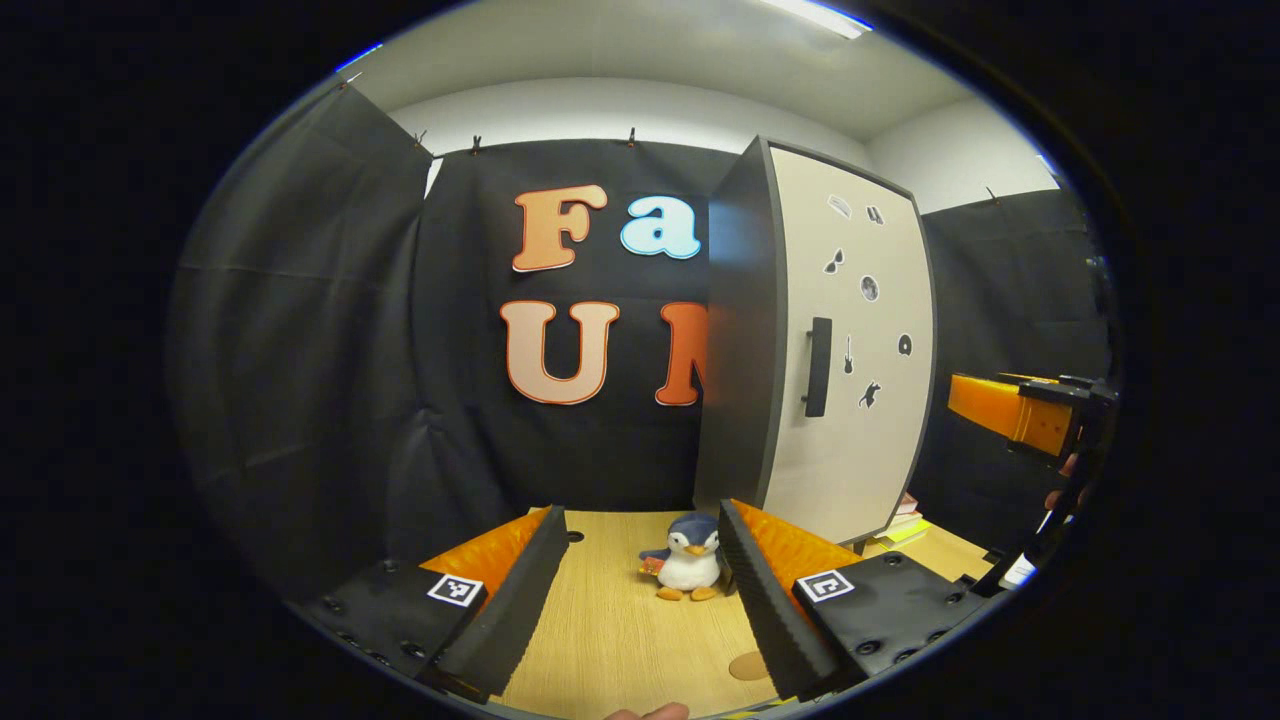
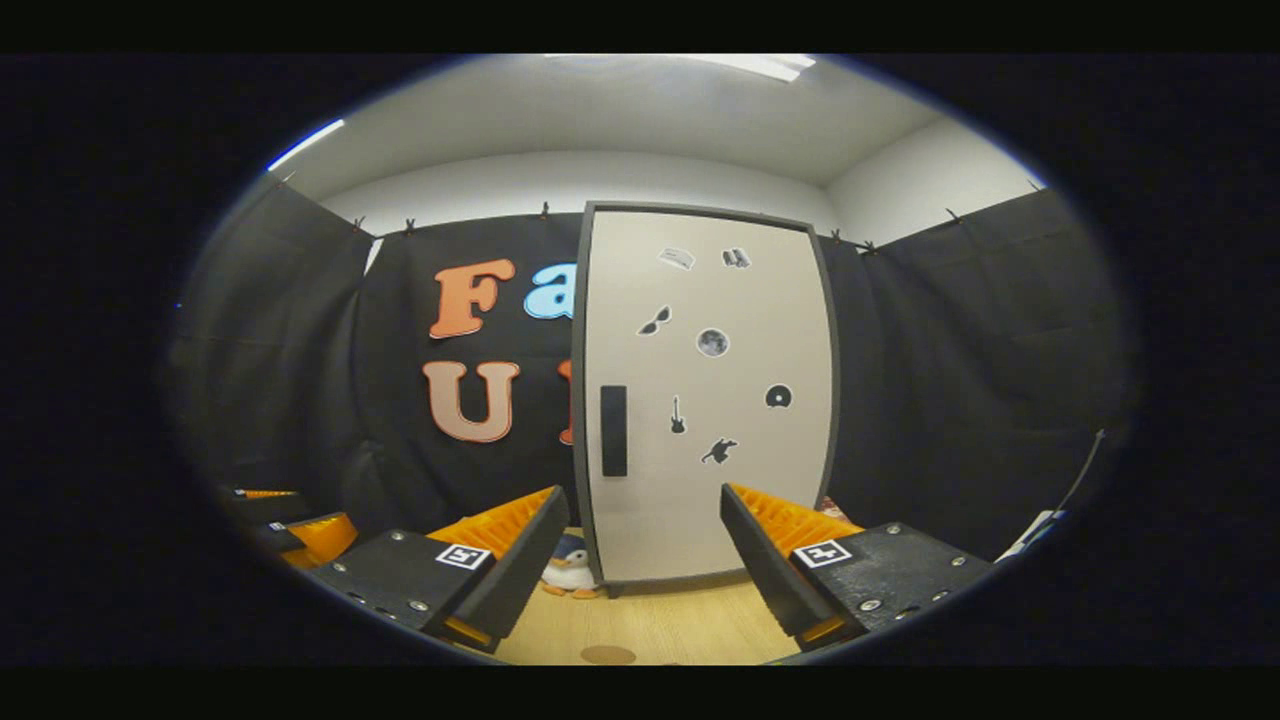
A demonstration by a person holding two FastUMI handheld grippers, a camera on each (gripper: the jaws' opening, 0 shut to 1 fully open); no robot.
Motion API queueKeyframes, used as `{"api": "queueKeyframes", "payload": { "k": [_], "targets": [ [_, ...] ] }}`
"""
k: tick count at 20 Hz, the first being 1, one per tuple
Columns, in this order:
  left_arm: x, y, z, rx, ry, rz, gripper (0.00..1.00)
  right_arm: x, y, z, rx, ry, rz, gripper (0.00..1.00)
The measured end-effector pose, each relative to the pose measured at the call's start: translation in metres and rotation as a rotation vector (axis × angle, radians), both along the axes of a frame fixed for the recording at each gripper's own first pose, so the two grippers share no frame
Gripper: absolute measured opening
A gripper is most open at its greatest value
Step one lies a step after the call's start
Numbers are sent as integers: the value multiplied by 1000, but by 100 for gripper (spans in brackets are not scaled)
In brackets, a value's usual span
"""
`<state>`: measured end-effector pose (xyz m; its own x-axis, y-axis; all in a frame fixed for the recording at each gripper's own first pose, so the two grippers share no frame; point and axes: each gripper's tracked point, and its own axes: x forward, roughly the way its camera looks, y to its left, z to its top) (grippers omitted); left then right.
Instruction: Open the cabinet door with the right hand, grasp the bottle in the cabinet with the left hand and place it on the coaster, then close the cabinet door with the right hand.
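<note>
A tall cabinet stands on the wooden table with its pale door (image 2: 710, 400) shut, so its inside is hidden. The door carries a dark vertical handle (image 2: 613, 430) near its left edge and several small stickers. My right gripper (image 2: 640, 495) is open in front of the door, short of the handle and holding nothing. My left gripper (image 1: 640, 515) is open too, off to the cabinet's (image 1: 840, 340) left side, with nothing between its fingers. A round brown coaster (image 1: 748, 665) lies flat on the table close in front; in the right gripper view the coaster (image 2: 608, 655) is at the bottom edge.
A small penguin plush (image 1: 690, 570) sits on the table (image 1: 610, 620) by the cabinet's left front corner. Some books (image 1: 905, 520) lie to the cabinet's right. The other gripper (image 1: 1020, 410) and a hand show at the far right. Black cloth walls close the booth.
</note>
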<state>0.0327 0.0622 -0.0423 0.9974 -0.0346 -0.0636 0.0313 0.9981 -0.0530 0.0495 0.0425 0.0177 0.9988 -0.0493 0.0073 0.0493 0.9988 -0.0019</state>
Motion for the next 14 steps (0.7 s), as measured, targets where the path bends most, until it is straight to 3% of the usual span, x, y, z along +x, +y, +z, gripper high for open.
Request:
{"api": "queueKeyframes", "payload": {
  "k": [9,14],
  "targets": [
    [43,33,-13,-25,26,60,98,119,32,-10,-37,29,78,94],
    [71,37,-22,-21,42,84,98,181,29,-20,-9,35,75,95]
  ]
}}
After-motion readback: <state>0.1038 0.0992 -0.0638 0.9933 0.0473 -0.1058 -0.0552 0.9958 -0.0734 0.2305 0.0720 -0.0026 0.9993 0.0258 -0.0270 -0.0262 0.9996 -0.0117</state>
